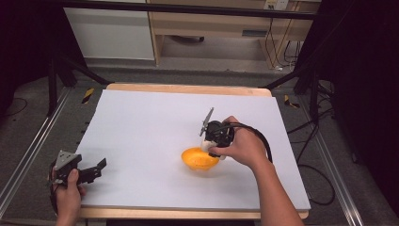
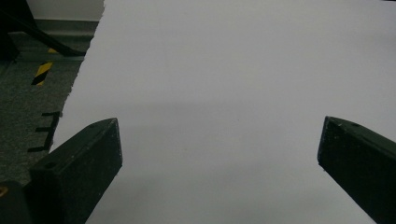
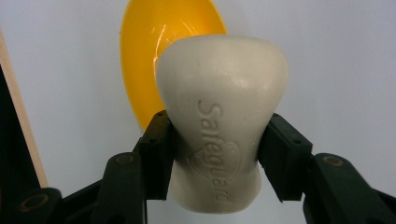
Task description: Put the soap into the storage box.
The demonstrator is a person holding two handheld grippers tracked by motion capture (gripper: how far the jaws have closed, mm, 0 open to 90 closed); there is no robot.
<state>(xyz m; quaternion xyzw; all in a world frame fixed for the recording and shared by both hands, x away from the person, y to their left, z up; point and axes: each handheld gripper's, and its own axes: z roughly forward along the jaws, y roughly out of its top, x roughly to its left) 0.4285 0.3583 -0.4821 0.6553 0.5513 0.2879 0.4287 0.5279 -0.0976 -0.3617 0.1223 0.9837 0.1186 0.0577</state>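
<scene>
A: Soap (image 3: 219, 135) sits clenched at its waist in the right gripper (image 3: 215, 158), at the bowl (image 1: 199, 159)'s 2 o'clock rim — likely for dropping in

B: Left gripper (image 2: 219, 154), jaws spread, idles at the table (image 1: 155, 127)'s 8 o'clock, out of the way

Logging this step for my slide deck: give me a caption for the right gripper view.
Right gripper clamps a cream Safeguard soap bar over a yellow bowl on the white table sheet.
</scene>
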